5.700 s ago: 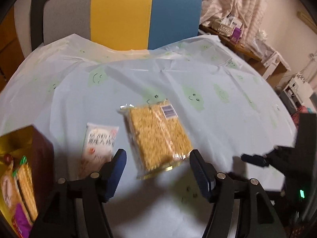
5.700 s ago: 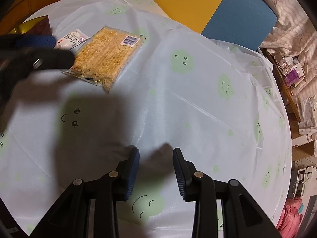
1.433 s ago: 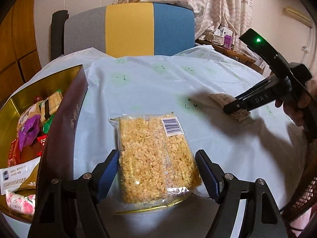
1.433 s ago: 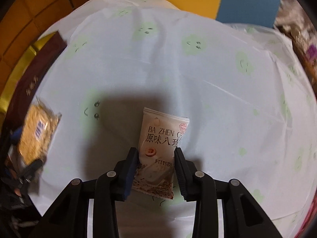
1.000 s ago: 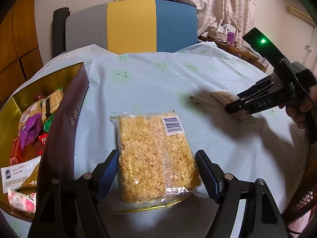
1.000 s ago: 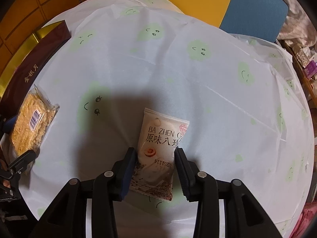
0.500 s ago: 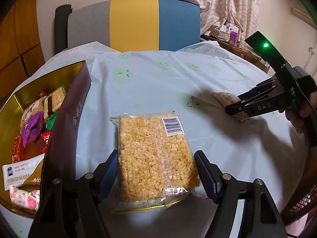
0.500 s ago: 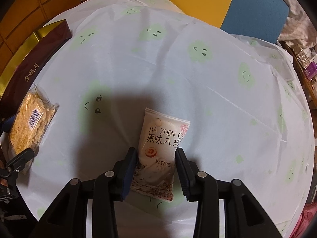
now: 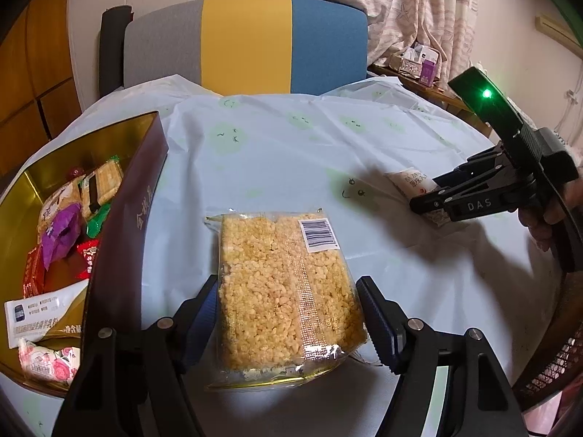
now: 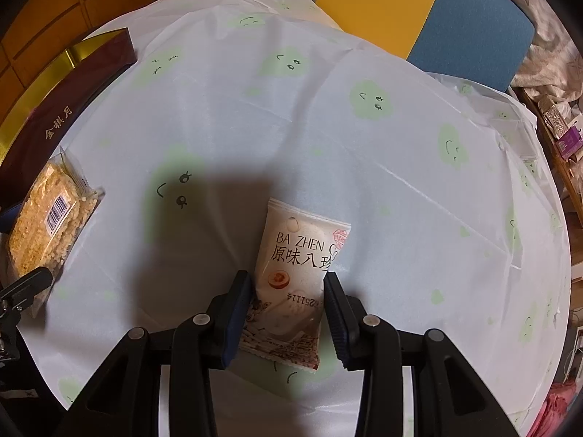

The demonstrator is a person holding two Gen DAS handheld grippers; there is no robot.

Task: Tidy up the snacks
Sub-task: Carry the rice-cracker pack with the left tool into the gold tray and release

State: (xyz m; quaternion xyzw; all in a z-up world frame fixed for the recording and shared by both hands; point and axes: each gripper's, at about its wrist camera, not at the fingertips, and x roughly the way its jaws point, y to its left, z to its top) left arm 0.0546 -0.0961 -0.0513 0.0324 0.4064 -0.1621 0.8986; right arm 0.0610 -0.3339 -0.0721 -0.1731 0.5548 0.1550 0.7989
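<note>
A clear pack of yellow puffed-rice cake (image 9: 284,291) with a barcode label sits between my left gripper's (image 9: 288,287) blue pads, which press on its two long sides just above the table. The same pack (image 10: 47,218) shows at the left edge of the right wrist view. My right gripper (image 10: 286,278) is shut on the lower half of a white snack packet (image 10: 302,247) printed "BA ZHEN", and its shadow falls on the cloth below. In the left wrist view the right gripper (image 9: 415,204) holds that packet (image 9: 410,180) at the right.
An open maroon box with a gold lining (image 9: 124,240) stands to the left of the rice pack and holds several wrapped snacks (image 9: 62,233). A grey, yellow and blue chair back (image 9: 247,43) rises behind the round table (image 9: 291,145). A person's hand (image 9: 546,218) grips the right tool.
The right gripper has drifted a little across the table with the white packet in it. The left gripper and the rice pack stay where they were.
</note>
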